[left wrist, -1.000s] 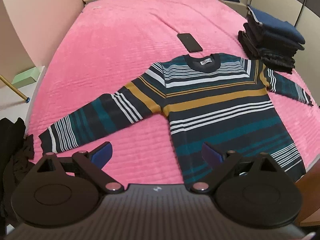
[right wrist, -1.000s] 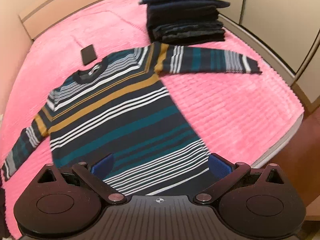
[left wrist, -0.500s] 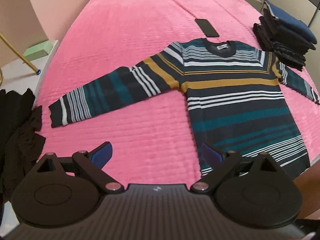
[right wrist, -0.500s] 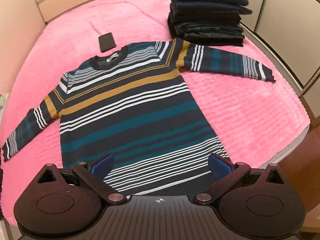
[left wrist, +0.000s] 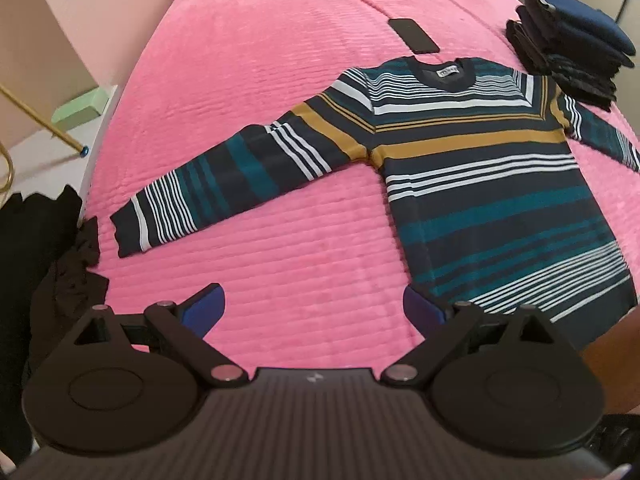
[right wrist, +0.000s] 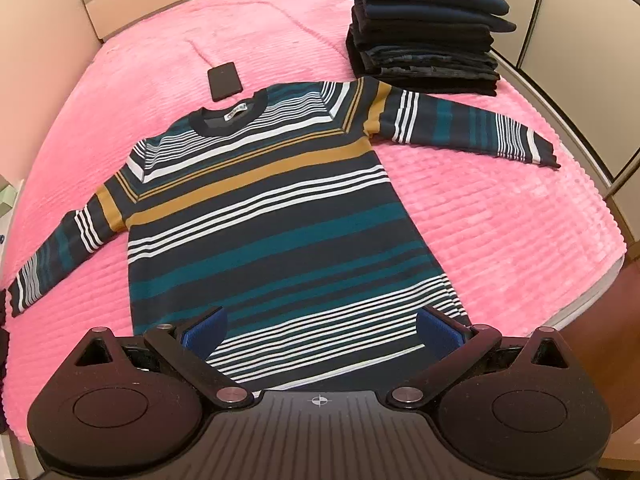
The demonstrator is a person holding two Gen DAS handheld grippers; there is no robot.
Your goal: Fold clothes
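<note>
One striped sweater [right wrist: 280,216] lies flat and face up on the pink bedspread [right wrist: 500,232], both sleeves spread out to the sides. In the right wrist view it fills the middle of the frame, collar toward the top and hem at the bottom edge of the bed; in the left wrist view it [left wrist: 480,168] sits in the right half, with one sleeve reaching down toward the lower left.

Around it: a single dark phone [right wrist: 225,81] lies on the spread just above the collar, close to it but apart from the knit. One stack of folded dark clothes [right wrist: 424,36] stands at the upper right of the right wrist view, and the far sleeve runs just in front of its base — whether cloth touches cloth there is hard to tell. At the left edge of the left wrist view a heap of black garments [left wrist: 48,264] hangs beside the bed, near the cuff of the spread sleeve. A green block [left wrist: 80,109] and a brass-coloured rod [left wrist: 40,120] show on the floor at the upper left.

The left gripper [left wrist: 312,308] hovers over bare bedspread with its fingers spread wide and nothing between them. The right gripper [right wrist: 320,330] is likewise released, its blue pads (two of them) set wide apart above the sweater's hem.
</note>
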